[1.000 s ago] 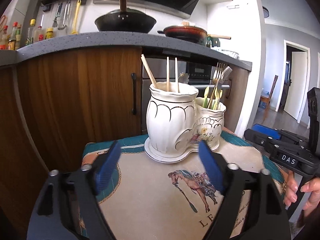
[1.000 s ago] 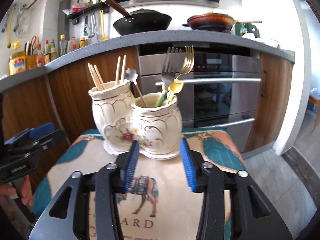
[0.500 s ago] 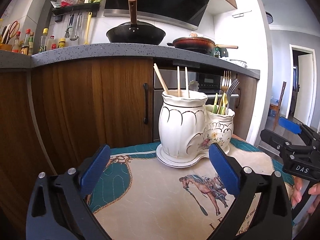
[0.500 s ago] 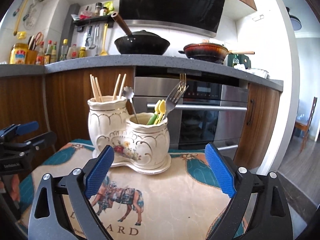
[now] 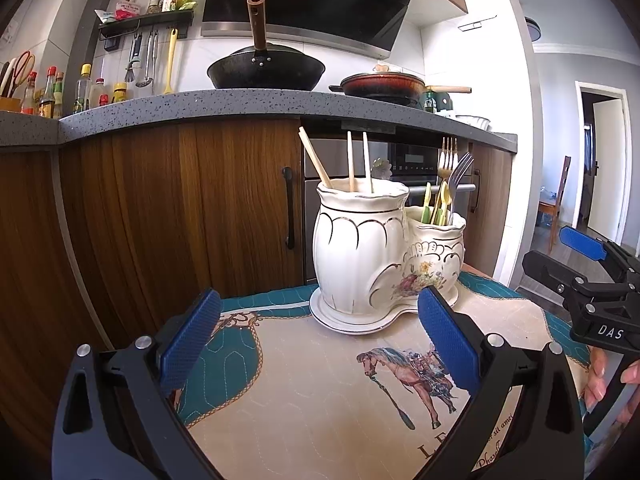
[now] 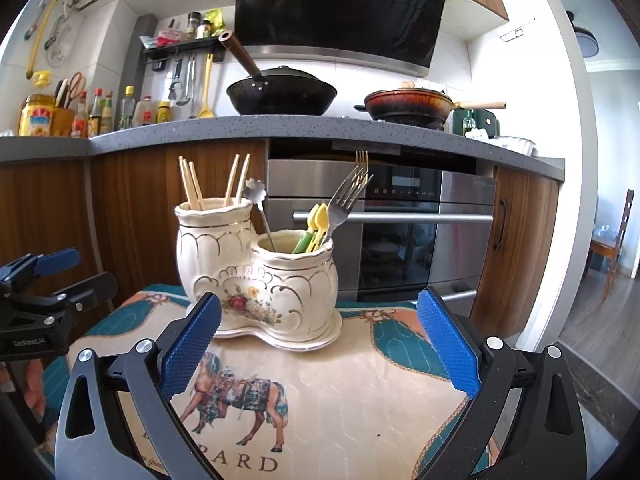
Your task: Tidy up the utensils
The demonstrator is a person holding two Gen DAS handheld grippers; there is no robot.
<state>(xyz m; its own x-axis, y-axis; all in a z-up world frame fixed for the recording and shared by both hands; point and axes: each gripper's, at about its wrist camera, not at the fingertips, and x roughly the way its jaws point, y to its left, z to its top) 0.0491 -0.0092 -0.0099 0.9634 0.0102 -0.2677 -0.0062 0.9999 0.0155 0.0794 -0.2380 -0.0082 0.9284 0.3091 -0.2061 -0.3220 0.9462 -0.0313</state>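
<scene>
A white ceramic double utensil holder stands on a small table with a horse-print cloth. Its taller pot holds wooden chopsticks. Its lower pot holds forks, yellow-green utensils and a small flower-headed spoon. My left gripper is open and empty, a little short of the holder. My right gripper is open and empty, also short of the holder. Each gripper shows at the edge of the other's view.
Behind the table stand wooden cabinets and a steel oven under a grey counter. A black wok and a red pan sit on the counter. A doorway opens at the right.
Both grippers have pulled back and up from the holder, and their jaws have opened wider. The holder and utensils have not moved.
</scene>
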